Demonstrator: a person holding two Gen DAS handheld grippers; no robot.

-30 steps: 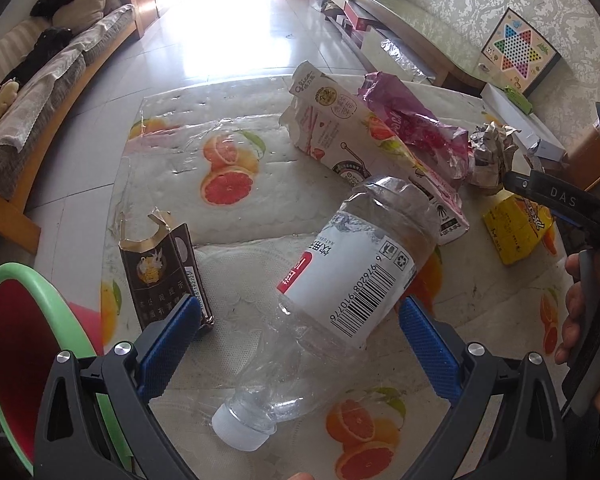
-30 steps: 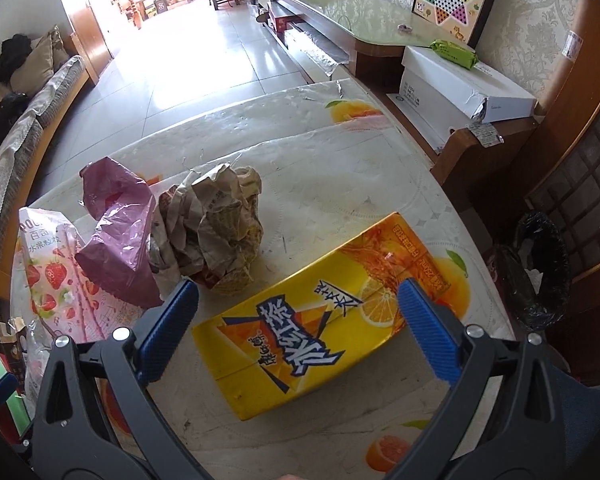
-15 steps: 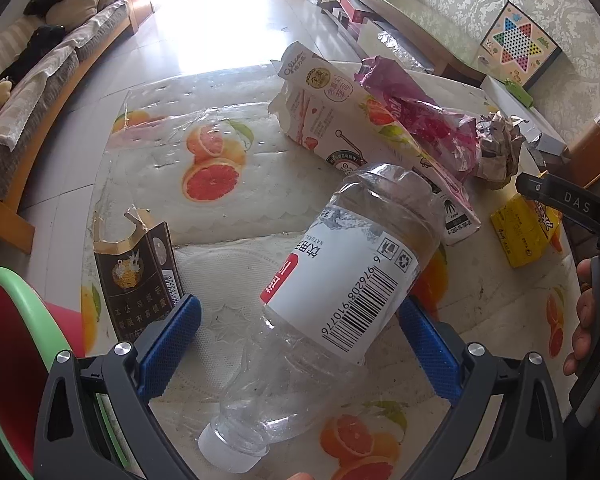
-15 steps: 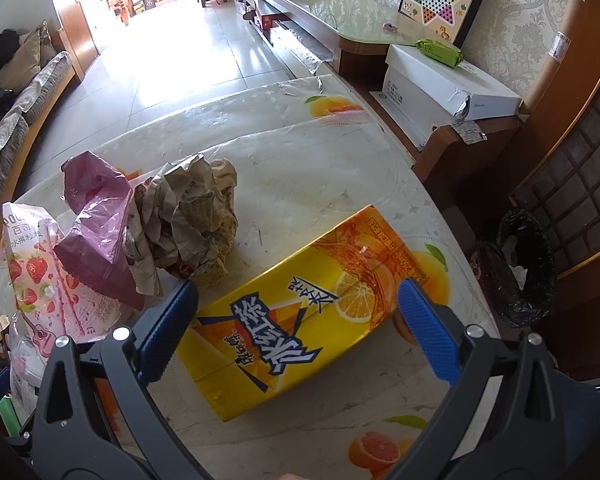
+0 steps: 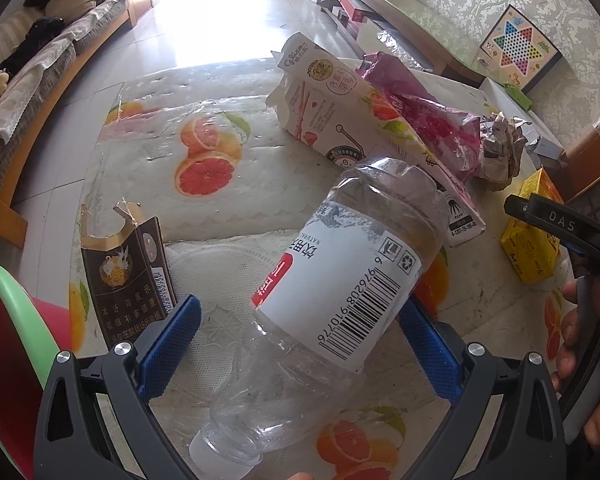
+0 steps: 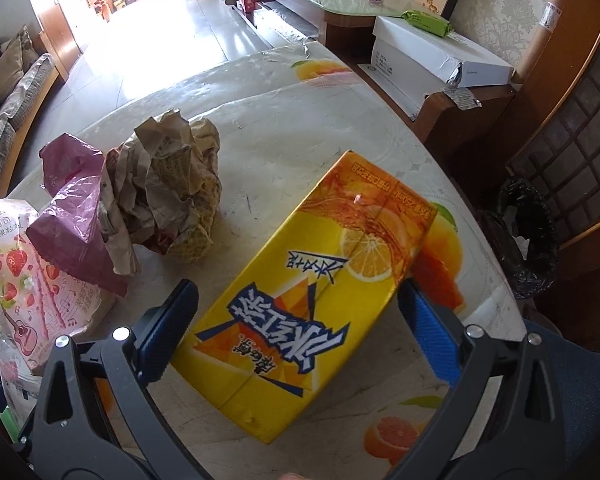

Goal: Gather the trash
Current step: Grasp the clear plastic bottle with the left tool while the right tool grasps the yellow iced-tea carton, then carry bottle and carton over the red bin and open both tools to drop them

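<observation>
A clear crushed plastic bottle [image 5: 340, 300] with a white barcode label lies on the fruit-print table [image 5: 220, 200], cap toward me. My left gripper [image 5: 300, 312] is open, one blue pad on each side of the bottle's neck end. A yellow drink carton [image 6: 312, 292] lies flat in the right wrist view, and my right gripper [image 6: 296, 296] is open and straddles its near half. That same yellow carton [image 5: 534, 236] shows at the right of the left wrist view, under the right gripper's black finger [image 5: 560, 224].
A dark cigarette pack [image 5: 128, 276], a strawberry milk carton [image 5: 332, 120], a pink bag [image 6: 76, 208] and crumpled paper [image 6: 172, 184] lie on the table. A green-rimmed red bin [image 5: 8, 320] stands at the left edge. A black-lined waste bin [image 6: 528, 236] is on the floor at the right.
Both grippers have moved forward and lower. The bottle now sits deeper between the left fingers, and the yellow carton has come in between the right fingers. Both stay open.
</observation>
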